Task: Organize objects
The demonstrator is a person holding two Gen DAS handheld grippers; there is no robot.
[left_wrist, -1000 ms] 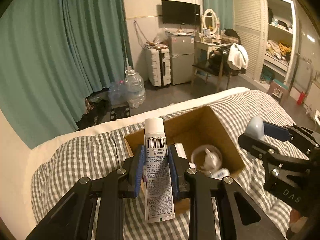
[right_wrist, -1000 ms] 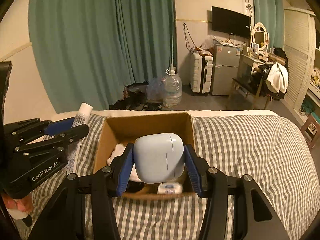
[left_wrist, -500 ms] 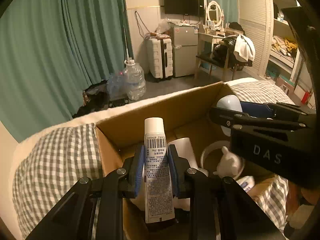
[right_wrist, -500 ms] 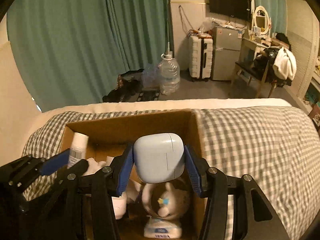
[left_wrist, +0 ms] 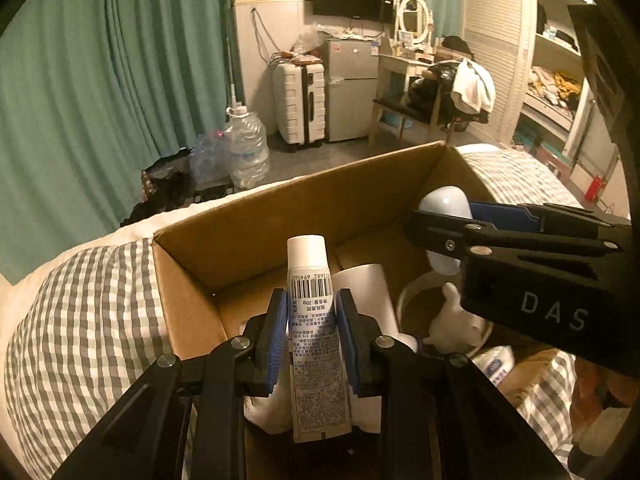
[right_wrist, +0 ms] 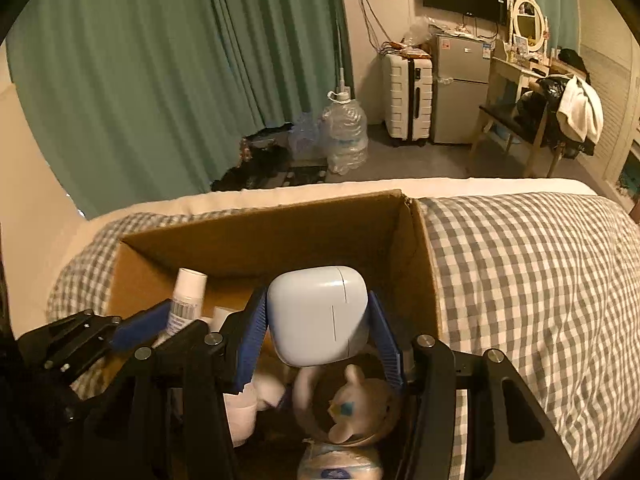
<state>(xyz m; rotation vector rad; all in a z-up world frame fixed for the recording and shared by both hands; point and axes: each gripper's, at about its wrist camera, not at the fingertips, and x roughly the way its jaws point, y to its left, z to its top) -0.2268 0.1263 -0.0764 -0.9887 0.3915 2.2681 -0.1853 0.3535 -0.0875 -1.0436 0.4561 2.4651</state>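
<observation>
My left gripper (left_wrist: 313, 330) is shut on a white tube (left_wrist: 314, 320) with a barcode, held cap-forward over the left half of an open cardboard box (left_wrist: 280, 216). My right gripper (right_wrist: 318, 332) is shut on a pale blue rounded case (right_wrist: 318, 316), held over the right half of the same box (right_wrist: 260, 236). The right gripper (left_wrist: 448, 232) shows at the right of the left wrist view. The tube (right_wrist: 188, 300) shows at the left of the right wrist view.
In the box lie a white cup (left_wrist: 366, 292), a white bear figure in a ring (right_wrist: 352, 404) and a small blue-labelled packet (left_wrist: 496, 364). The box sits on a grey checked bed cover (right_wrist: 520, 280). Beyond the bed stand water jugs (right_wrist: 344, 132), a suitcase and a fridge.
Both grippers have moved forward and down from above the bed to inside the box opening, still holding the tube and the case.
</observation>
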